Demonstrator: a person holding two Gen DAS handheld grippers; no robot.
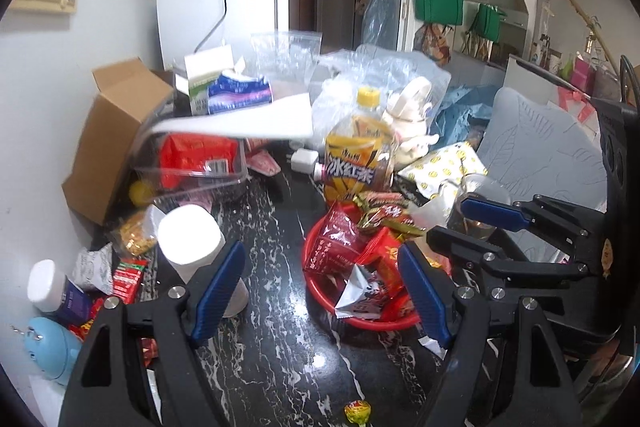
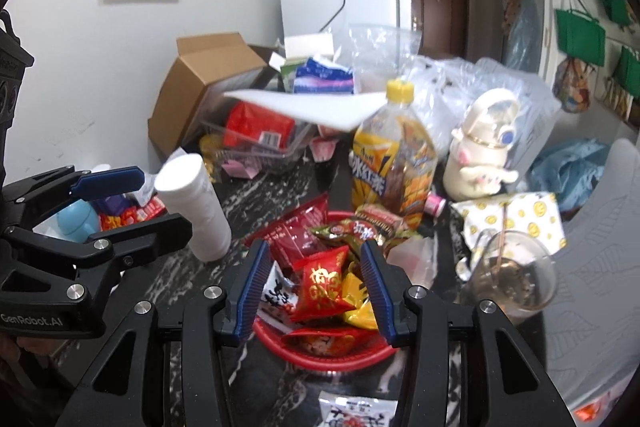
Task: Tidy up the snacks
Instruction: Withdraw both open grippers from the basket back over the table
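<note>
Both grippers are held above a dark marble worktop: the left gripper [image 1: 320,291] is spread wide and empty, while the right gripper [image 2: 314,291] is kept narrower, nothing gripped, over a red basket [image 2: 320,359] near the front edge. Red and yellow snack packets [image 2: 324,287] are piled in it. Behind stands an iced-tea bottle [image 2: 394,159]; a lollipop [image 1: 357,411] lies at the front edge.
</note>
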